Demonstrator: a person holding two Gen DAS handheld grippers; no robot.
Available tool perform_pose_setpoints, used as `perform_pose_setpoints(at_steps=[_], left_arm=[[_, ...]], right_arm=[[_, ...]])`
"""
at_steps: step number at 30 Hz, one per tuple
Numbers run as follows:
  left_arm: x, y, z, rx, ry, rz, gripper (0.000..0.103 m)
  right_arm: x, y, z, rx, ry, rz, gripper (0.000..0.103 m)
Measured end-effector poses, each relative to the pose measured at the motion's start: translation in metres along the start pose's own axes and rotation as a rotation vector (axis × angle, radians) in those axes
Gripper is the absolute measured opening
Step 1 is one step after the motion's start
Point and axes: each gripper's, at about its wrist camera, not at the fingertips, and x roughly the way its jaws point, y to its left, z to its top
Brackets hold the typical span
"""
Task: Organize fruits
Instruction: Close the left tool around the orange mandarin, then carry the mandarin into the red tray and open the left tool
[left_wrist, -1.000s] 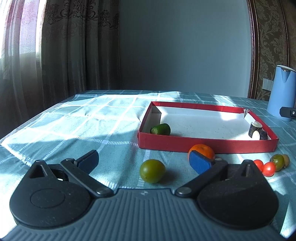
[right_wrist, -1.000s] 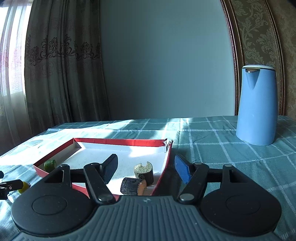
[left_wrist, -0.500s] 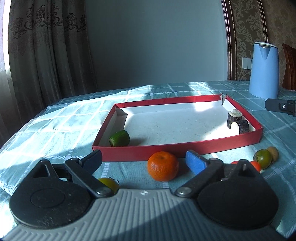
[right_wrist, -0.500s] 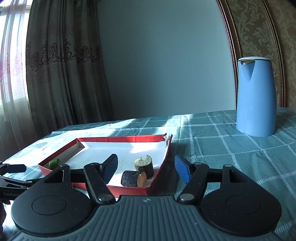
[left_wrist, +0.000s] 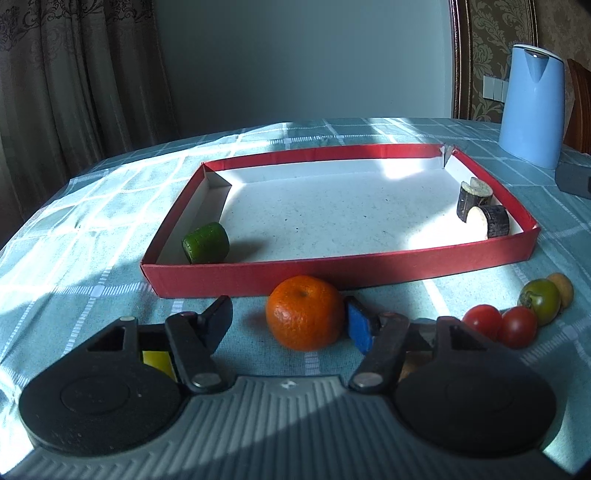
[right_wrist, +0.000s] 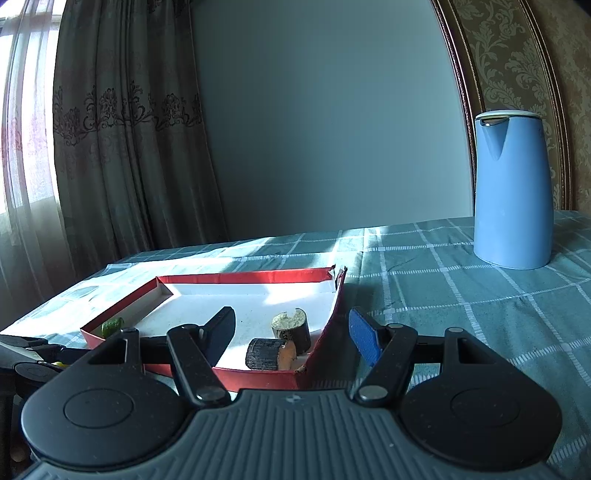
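Left wrist: left gripper spread, now swung off the green fruit onto the orange, lower centre, just outside the red tray; likely next pick. Right wrist: right gripper spread, empty, still hovering at the tray's near corner.

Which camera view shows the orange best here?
The left wrist view: the orange sits whole and sunlit on the cloth between the open fingers of the left hand-held gripper. The right wrist view does not show it.
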Motion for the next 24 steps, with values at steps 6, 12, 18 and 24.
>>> perform_pose_setpoints(at_steps=[6, 12, 18, 24], left_arm=[[-0.003, -0.004, -0.001, 0.012, -0.012, -0.032, 0.041], [-0.004, -0.004, -0.001, 0.009, -0.015, -0.018, 0.041], [-0.017, 0.002, 0.004, -0.013, -0.056, -0.006, 0.04], [-0.034, 0.012, 0.032, -0.046, -0.137, 0.001, 0.04]], right_arm=[[-0.004, -0.001, -0.004, 0.005, -0.007, -0.019, 0.082], [-0.006, -0.007, -0.007, 0.033, 0.003, -0.035, 0.082], [-0.008, -0.01, -0.011, 0.042, 0.011, -0.044, 0.082], [-0.007, -0.009, -0.014, 0.036, 0.025, -0.041, 0.082]])
